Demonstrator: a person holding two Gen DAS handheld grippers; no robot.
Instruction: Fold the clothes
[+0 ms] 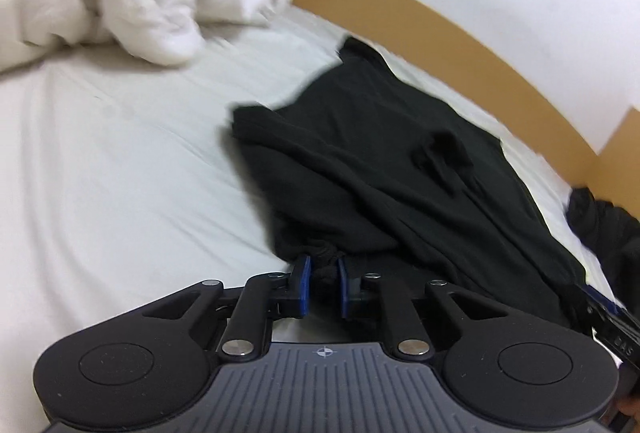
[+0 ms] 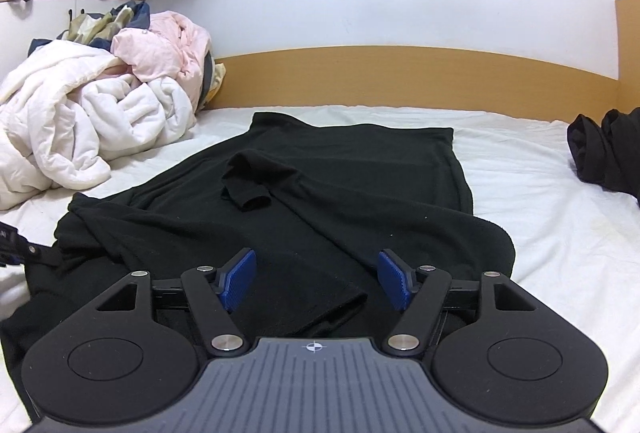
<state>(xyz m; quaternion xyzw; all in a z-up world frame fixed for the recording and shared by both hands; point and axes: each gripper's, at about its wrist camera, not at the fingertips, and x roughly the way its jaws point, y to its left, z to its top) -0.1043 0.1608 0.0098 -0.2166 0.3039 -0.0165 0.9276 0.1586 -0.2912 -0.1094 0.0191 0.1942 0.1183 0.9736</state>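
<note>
Left hand-held gripper [image 1: 323, 283] pinches bunched shirt [image 1: 380, 161] edge; right hand-held gripper [image 2: 316, 283] spread. Thin bite may slip when pulled.

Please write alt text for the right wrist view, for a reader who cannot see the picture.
The right gripper hovers open over a black garment spread on a white bed sheet. A heap of white and pink bedding lies at left, a wooden headboard behind.
</note>
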